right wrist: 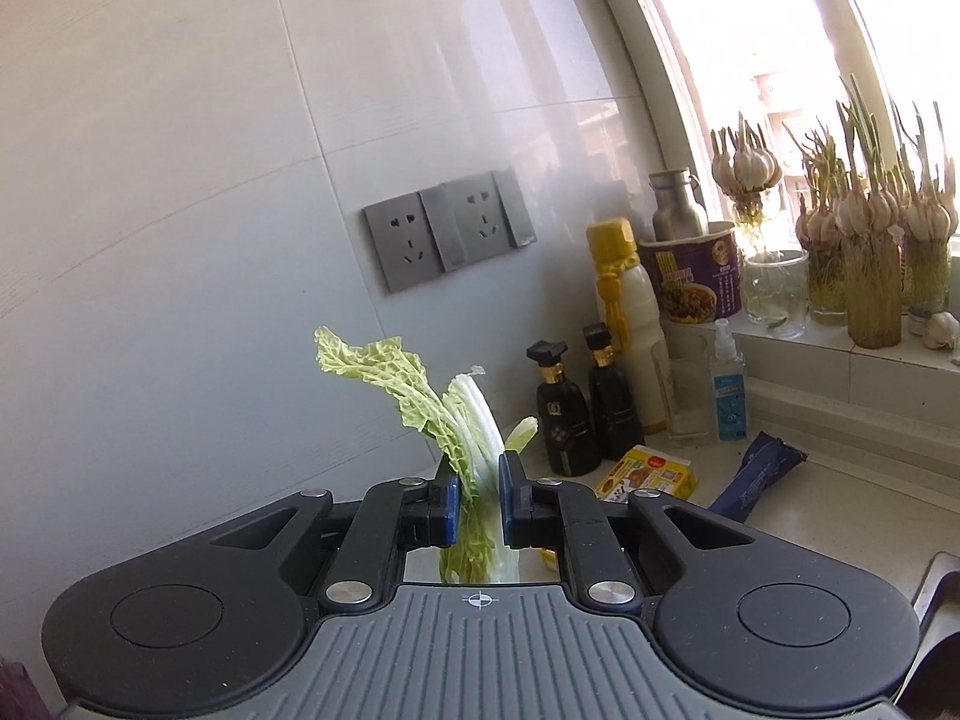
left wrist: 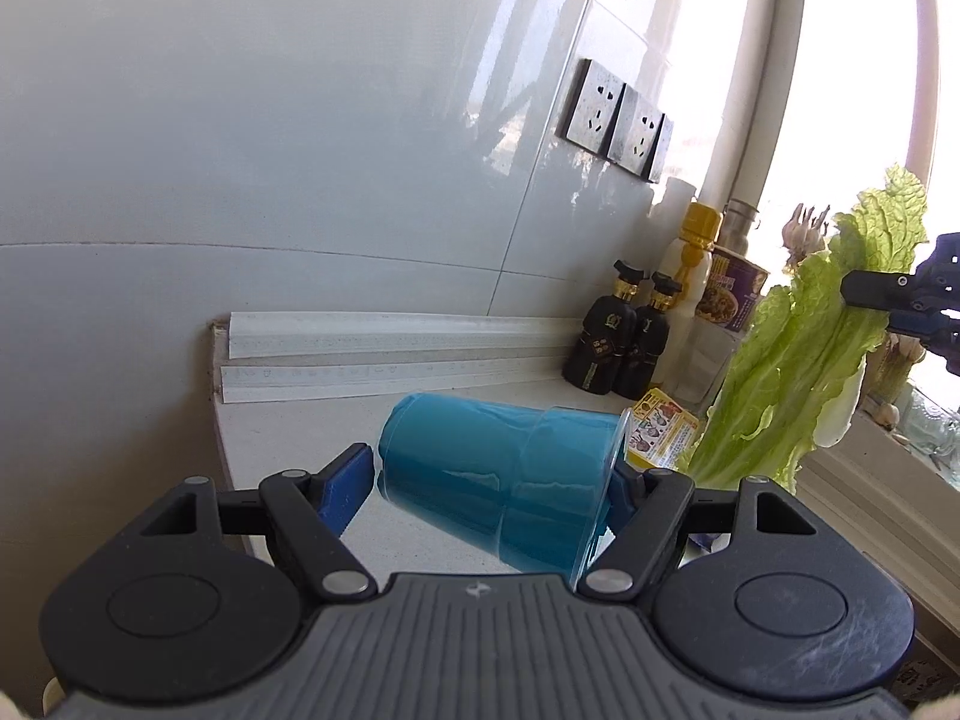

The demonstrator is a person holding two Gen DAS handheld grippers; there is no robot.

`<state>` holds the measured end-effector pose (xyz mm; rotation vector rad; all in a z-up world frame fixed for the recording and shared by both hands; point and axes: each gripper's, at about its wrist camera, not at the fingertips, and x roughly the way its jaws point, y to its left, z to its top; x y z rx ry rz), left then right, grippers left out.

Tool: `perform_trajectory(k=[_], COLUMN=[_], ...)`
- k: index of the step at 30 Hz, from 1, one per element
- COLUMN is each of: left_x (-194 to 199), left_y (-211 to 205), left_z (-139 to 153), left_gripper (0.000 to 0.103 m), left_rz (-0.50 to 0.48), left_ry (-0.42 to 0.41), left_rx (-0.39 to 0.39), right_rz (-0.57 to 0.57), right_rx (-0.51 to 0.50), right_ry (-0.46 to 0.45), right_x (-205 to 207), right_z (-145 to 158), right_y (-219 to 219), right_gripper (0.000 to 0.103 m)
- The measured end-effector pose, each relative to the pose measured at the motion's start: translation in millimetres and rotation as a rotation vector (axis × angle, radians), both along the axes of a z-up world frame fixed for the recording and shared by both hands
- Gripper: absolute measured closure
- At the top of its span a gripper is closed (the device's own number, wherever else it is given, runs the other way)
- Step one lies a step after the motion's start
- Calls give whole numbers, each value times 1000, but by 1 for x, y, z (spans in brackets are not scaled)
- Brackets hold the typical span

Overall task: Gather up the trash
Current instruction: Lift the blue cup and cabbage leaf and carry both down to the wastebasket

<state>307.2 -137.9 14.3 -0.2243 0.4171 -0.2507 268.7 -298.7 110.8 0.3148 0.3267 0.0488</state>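
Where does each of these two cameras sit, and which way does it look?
Left wrist: on the left hand-held gripper, facing the tiled wall; its fingers hold a blue cup.
Right wrist: on the right hand-held gripper, facing the window corner; its fingers pinch a cabbage leaf.
Both show the wall sockets, the dark bottles and the leaf.

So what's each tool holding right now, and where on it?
Left tool holds the blue cup on its side, gripped end to end. Right tool pinches the cabbage leaf around its pale stalk.
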Motion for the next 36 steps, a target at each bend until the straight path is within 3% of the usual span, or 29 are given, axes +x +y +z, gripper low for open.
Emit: perform_trajectory(k=[15,36], left_x=[-48,-108], left_y=[44,139], left_z=[13,-27], left_gripper=[31,30], left_rz=[44,151], left_ry=[-41,-5], left_rx=[-1,24], right_rz=[117,304], right_rx=[-12,35], right_ry=[-27,44], right_x=[-38,-71], right_z=[22,-26], right_y=[66,161], right_gripper=[91,91])
